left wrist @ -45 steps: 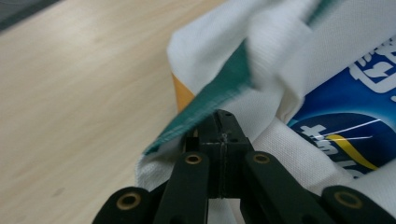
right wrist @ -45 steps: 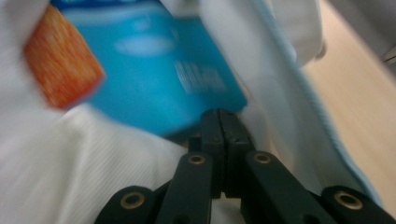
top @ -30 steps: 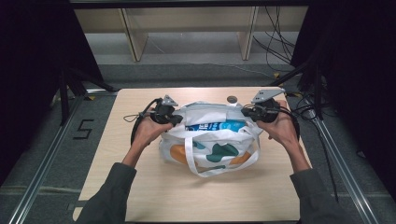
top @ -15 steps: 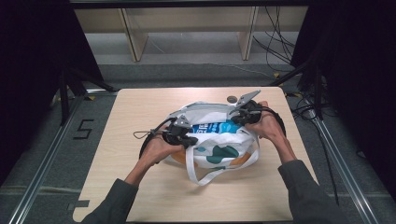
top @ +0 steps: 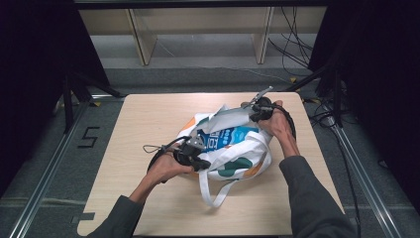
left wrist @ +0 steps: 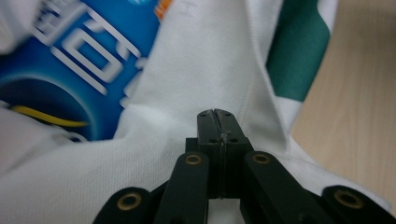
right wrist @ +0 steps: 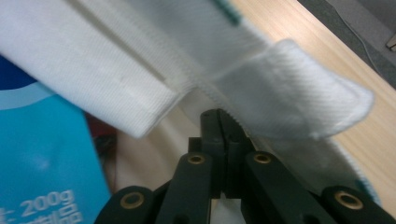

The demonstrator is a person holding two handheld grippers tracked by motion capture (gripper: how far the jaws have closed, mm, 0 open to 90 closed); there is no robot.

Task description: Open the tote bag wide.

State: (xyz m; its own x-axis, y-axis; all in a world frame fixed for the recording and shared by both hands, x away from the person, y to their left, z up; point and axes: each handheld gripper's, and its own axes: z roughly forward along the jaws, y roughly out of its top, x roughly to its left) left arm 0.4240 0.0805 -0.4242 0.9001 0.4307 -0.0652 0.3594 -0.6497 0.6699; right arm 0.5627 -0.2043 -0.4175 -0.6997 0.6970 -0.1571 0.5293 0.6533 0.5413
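A white tote bag (top: 237,163) with green and orange patches lies in the middle of the wooden table (top: 148,119), its mouth pulled wide. Inside lies a blue packet (top: 230,136) with white lettering. My left gripper (top: 200,163) is shut on the bag's near-left rim; up close its jaws (left wrist: 217,114) meet on white cloth (left wrist: 210,60) beside the blue packet (left wrist: 70,56). My right gripper (top: 255,111) is shut on the far-right rim, and its jaws (right wrist: 218,116) pinch the hem under a folded strap (right wrist: 289,93). One loose handle (top: 210,191) trails toward the table's near edge.
Bare tabletop surrounds the bag on every side. Wooden shelf legs (top: 141,39) stand on the floor beyond the table, and cables (top: 297,44) run at the back right. Metal rails (top: 49,173) flank the table; a "5" (top: 88,137) is marked on the left floor.
The left gripper has come toward the near edge and rightward, dragging the bag's rim. The right gripper shifted left and slightly farther. The mouth now gapes diagonally, showing more of the packet.
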